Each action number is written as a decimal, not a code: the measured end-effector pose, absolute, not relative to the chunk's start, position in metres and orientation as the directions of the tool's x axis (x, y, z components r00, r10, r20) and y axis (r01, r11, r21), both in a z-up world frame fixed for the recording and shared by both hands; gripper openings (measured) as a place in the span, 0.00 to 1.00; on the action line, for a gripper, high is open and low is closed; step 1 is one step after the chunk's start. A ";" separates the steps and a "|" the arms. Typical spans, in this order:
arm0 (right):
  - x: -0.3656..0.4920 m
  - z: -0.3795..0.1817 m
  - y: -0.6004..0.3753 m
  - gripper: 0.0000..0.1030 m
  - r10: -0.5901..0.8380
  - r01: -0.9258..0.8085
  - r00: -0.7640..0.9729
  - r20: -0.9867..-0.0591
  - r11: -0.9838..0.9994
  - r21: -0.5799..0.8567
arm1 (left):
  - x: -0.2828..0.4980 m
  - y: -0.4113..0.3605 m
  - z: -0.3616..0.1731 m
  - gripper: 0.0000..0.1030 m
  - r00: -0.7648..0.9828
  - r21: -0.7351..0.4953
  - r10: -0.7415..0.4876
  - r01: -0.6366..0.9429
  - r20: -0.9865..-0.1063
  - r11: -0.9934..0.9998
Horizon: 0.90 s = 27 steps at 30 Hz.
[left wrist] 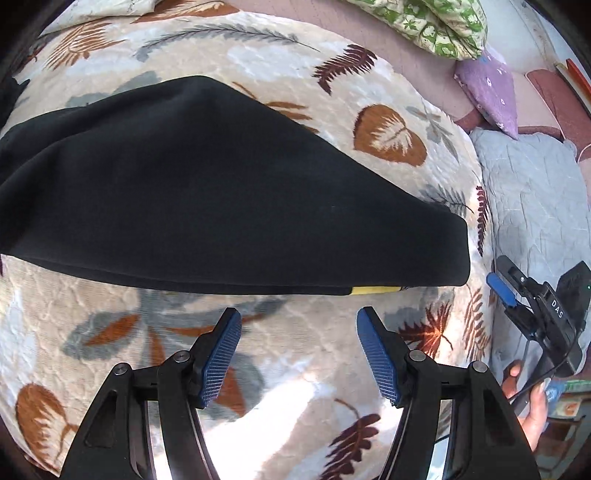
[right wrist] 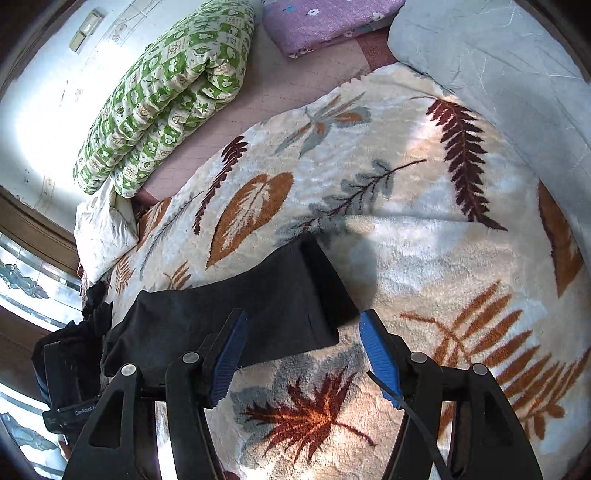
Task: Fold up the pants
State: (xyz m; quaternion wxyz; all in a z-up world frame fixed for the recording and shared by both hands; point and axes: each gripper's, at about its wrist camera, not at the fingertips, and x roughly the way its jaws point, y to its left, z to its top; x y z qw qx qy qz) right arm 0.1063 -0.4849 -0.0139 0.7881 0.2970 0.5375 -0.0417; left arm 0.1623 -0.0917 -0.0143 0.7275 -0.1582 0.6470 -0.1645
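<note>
Black pants lie folded lengthwise on a cream leaf-patterned blanket, with a yellow label at their near edge. My left gripper is open and empty, just short of that near edge. My right gripper is open and empty, hovering at the leg-end hem of the pants. The right gripper also shows in the left wrist view at the right, beyond the pants' end, held by a hand.
A green patterned quilt, a purple folded cloth and a grey-blue pillow lie past the blanket. The left gripper's body shows at the left edge of the right wrist view, near a window.
</note>
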 end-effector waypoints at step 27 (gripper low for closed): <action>0.171 -0.064 -0.482 0.34 0.322 0.315 0.372 -0.871 0.839 0.444 | 0.206 -0.145 -0.078 0.63 0.051 -0.475 -0.477 -0.224 -0.877 0.851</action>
